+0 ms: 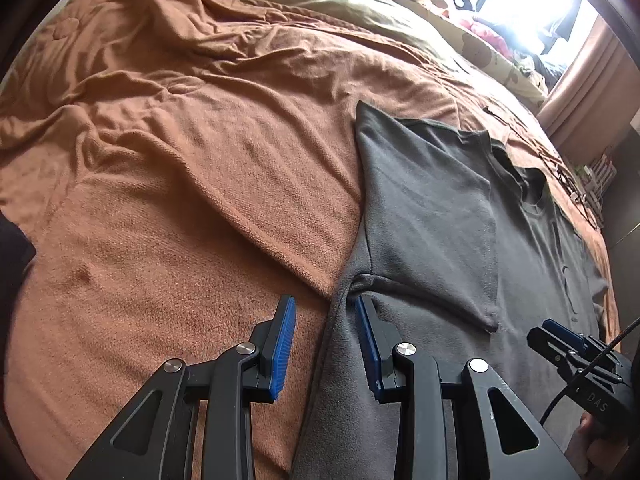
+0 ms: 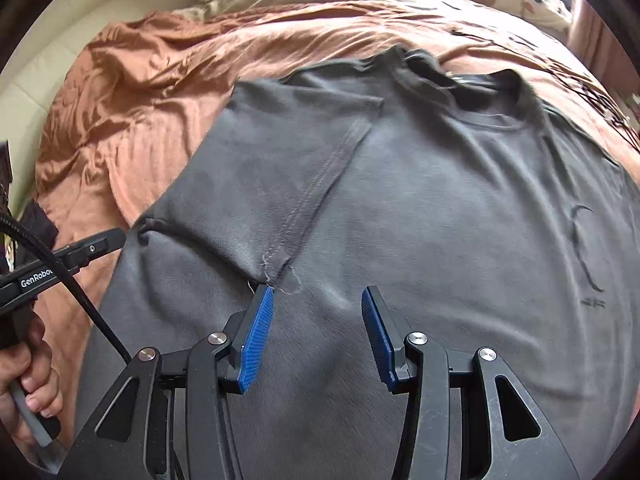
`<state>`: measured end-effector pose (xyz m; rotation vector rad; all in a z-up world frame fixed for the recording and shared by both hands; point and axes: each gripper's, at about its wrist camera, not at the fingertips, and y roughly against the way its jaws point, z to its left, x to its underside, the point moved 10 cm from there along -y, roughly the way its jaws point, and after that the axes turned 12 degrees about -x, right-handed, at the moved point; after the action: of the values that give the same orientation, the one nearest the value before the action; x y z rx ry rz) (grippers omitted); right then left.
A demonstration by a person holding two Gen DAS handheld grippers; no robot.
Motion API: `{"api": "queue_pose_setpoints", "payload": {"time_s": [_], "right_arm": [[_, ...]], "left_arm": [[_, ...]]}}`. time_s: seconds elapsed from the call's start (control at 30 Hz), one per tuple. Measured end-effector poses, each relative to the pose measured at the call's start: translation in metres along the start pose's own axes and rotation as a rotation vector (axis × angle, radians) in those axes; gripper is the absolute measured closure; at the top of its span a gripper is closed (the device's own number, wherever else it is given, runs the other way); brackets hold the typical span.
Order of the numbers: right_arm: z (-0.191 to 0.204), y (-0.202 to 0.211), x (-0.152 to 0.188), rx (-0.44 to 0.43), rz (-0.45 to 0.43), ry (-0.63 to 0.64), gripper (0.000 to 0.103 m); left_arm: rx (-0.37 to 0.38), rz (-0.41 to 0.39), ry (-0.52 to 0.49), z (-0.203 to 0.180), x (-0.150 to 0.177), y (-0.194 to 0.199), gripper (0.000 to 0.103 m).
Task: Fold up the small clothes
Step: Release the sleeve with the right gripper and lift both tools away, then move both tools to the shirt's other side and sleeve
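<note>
Across the bed, an orange blanket covers the surface in loose wrinkles, with an olive-and-cream duvet bunched at the far end. On the blanket lies your task item, a grey T-shirt, spread mostly flat with its collar toward the far end and one sleeve folded inward over the chest. Your left gripper is spread wide; its two blue pads straddle the shirt's left edge, one pad over the blanket and the other beside the bunched fold at the sleeve's base. It grips nothing. Your right gripper is likewise spread wide above the shirt body, its left pad just beside the frayed sleeve tip; contact cannot be confirmed. Your hand wraps the left gripper's handle.
</note>
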<state>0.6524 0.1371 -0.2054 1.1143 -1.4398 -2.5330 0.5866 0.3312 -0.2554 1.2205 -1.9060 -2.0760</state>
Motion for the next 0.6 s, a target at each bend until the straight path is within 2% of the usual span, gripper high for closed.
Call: {"api": "queue_pose_setpoints", "payload": {"time_s": [0.17,0.2,0.27,0.3,0.33,0.4,0.43,0.6], "right_arm": [[-0.016,0.049,0.006,0.009,-0.081,-0.086,0.059],[-0.021,0.059,0.009,0.010,-0.095,-0.112,0.054],[-0.030,0.078,0.015,0.014,-0.140,-0.158,0.032],[-0.035,0.088,0.019,0.017,-0.166,-0.182,0.029],[-0.041,0.099,0.024,0.025,-0.186,-0.210,0.026],[-0.044,0.111,0.034,0.016,-0.208,-0.252,0.025],[-0.047,0.119,0.040,-0.001,-0.223,-0.287,0.024],[-0.058,0.152,0.060,-0.008,-0.285,-0.368,0.024]], "left_arm": [[0.029,-0.035,-0.003,-0.015,0.000,0.029,0.069],[0.034,-0.039,-0.011,-0.019,0.000,0.034,0.068],[0.051,-0.048,-0.025,-0.029,0.002,0.045,0.066],[0.054,-0.053,-0.030,-0.034,0.003,0.050,0.059],[0.055,-0.063,-0.037,-0.039,0.003,0.057,0.046],[0.059,-0.093,-0.051,-0.049,0.004,0.069,0.031],[0.059,-0.107,-0.060,-0.054,0.006,0.075,0.027],[0.099,-0.110,-0.087,-0.082,0.024,0.096,0.026]]}}
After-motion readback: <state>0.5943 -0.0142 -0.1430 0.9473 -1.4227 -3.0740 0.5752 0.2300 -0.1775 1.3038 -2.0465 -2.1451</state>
